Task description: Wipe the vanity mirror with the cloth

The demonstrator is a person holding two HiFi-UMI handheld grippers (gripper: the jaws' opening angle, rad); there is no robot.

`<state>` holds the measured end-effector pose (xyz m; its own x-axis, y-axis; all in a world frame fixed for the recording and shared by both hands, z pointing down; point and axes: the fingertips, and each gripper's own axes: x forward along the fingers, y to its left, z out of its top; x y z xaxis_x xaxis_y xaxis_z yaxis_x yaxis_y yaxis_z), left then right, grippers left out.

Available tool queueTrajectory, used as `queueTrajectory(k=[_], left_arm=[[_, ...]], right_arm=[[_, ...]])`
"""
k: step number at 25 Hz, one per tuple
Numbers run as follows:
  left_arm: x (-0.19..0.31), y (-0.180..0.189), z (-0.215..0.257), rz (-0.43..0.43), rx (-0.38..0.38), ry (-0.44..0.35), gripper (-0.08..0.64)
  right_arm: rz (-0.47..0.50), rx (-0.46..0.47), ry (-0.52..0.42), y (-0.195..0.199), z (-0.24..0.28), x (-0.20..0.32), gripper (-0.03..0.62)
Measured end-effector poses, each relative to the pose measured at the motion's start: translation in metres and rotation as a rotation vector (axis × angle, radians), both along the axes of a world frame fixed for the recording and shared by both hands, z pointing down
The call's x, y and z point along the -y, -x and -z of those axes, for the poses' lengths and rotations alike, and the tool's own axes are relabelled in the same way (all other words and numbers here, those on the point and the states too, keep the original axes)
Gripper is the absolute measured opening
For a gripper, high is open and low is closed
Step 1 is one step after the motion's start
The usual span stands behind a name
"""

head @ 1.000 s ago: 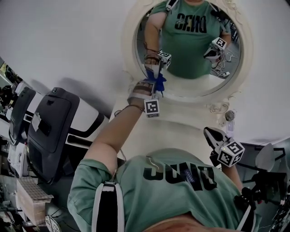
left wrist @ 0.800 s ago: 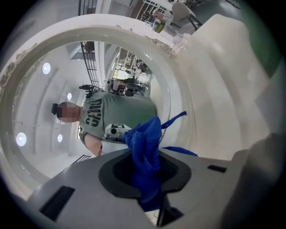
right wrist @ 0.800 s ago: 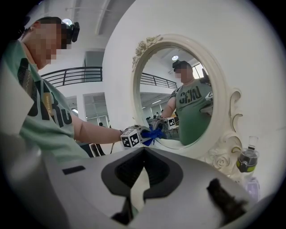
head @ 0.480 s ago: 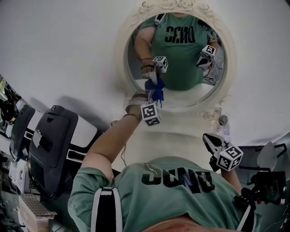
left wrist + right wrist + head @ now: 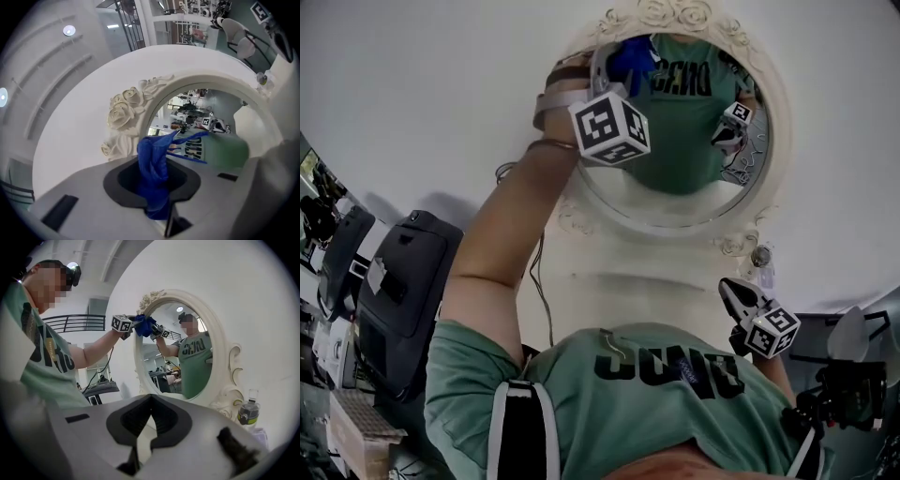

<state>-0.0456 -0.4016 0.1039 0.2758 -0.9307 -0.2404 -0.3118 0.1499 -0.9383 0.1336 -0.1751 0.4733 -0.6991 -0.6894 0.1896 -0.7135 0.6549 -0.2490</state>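
— Head view first: how is the left arm held?
— The bare forearm stretches up toward 12 o'clock. It puts the left gripper at the 11 o'clock edge of the oval vanity mirror, which has a white carved frame. The right gripper hangs low at 4 o'clock, near the chest and well apart from the glass.
— And the left gripper view?
— Its tongs are clamped on a bunched blue cloth. The bunch runs lengthwise toward 12 o'clock, and its tip is on the glass just beside the frame's carved roses.
— The right gripper view?
— Those tongs are closed tip to tip with nothing in them. The mirror stands upright, long axis 12 to 6, with the cloth pressed at its 11 o'clock rim. A small clear bottle with a green band stands by the frame's foot at 4 o'clock.
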Motion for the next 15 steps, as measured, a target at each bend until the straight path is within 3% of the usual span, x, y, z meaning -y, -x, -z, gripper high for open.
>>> queueTrajectory(k=[4,10,15], left_arm=[[0.019,-0.001,-0.014,0.048,0.066,-0.010,0.087],[0.018,0.003,-0.016,0.015,0.024,-0.031,0.087],[0.016,0.005,-0.040,0.001,0.015,0.001,0.083]], right_arm=[[-0.010,0.007,0.004,-0.004,0.001,0.000,0.008],[-0.009,-0.007,0.011,-0.005,-0.001,-0.004,0.008],[-0.005,-0.014,0.031,-0.002,-0.004,-0.009,0.008]])
